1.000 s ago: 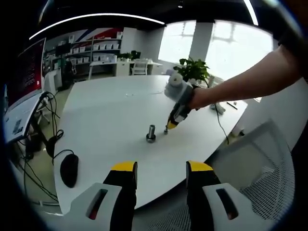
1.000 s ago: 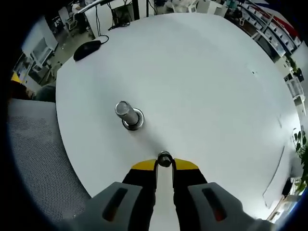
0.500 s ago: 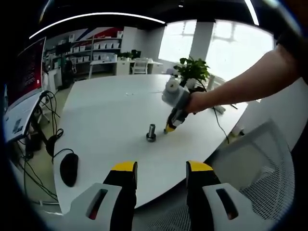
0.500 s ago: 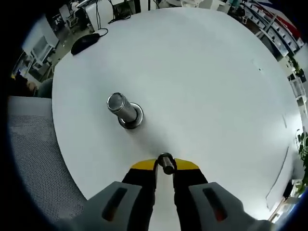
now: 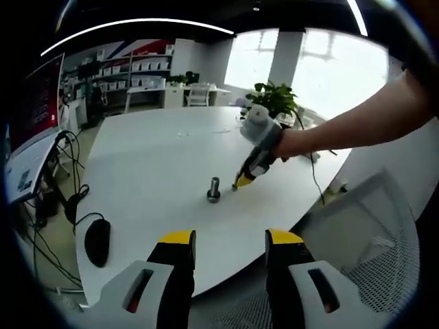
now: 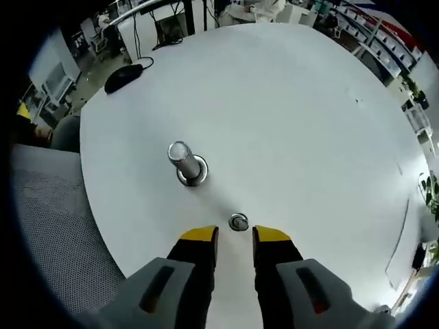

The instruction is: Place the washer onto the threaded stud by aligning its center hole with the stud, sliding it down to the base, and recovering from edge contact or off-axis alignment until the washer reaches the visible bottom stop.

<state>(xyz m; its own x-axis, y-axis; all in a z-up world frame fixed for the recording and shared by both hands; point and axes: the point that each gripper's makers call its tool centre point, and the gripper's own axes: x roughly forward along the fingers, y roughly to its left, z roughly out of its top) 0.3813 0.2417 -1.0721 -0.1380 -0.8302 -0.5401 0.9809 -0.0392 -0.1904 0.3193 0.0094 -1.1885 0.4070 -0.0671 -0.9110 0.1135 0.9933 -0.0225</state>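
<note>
Our right fingers [image 6: 234,235] were spread, holding nothing; the washer [image 6: 238,222] lay flat on the table [image 6: 295,123] just beyond their tips, near the stud [image 6: 185,162]. Our left fingers [image 5: 230,239] stood apart and empty, well short of the stud [image 5: 214,189].

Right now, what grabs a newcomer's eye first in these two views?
Probably the metal stud standing upright alone on the big white round table. Next, the small washer lying flat on the table just ahead of the right gripper, whose jaws are open and apart from it. In the left gripper view, a person's arm reaches in from the right holding that gripper.
</note>
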